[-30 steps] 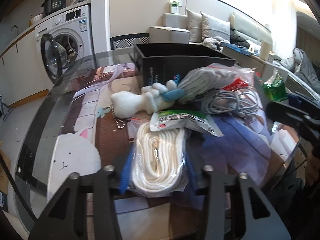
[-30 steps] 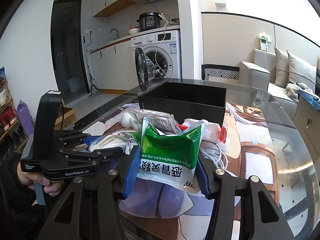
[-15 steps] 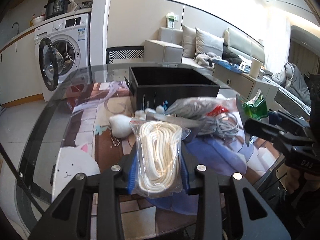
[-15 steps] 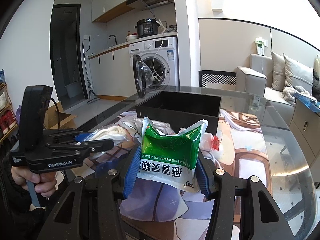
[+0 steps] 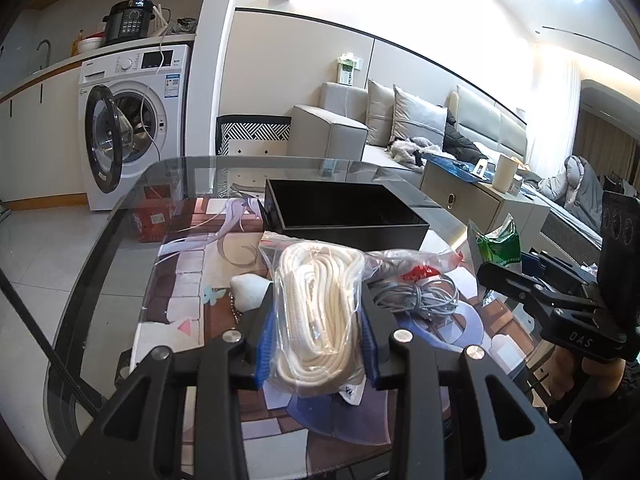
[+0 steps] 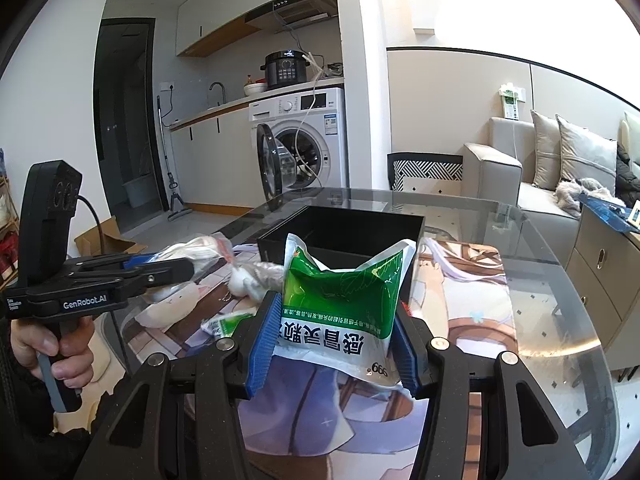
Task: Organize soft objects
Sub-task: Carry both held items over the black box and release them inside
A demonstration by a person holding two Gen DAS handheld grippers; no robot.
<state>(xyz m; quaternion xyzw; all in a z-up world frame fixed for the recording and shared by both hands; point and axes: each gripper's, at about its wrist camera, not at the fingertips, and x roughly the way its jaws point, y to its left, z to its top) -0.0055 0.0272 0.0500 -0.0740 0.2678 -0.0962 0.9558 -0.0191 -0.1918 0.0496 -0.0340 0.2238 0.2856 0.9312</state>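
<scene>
My left gripper (image 5: 318, 320) is shut on a clear bag of coiled white rope (image 5: 320, 312), lifted off the table. My right gripper (image 6: 334, 332) is shut on a green and white packet (image 6: 340, 304), held upright above the table. An open black box (image 5: 344, 212) stands beyond both on the glass table (image 5: 100, 280); it also shows in the right wrist view as the black box (image 6: 344, 224). A bagged grey cable (image 5: 416, 296) and a white plush toy (image 5: 250, 290) lie on the table under the rope bag. The left gripper (image 6: 172, 270) appears at the left of the right wrist view.
A printed mat (image 6: 464, 280) covers the table. A small green packet (image 6: 224, 324) lies by my right gripper. Behind are a washing machine (image 5: 132, 120) with its door open, a grey sofa (image 5: 400, 128) and a side cabinet (image 5: 480, 200). A person's hand (image 6: 56, 344) grips the left tool.
My left gripper closed on the rope bag and lifted it off the pile. The right gripper rose slightly with the green packet still clamped.
</scene>
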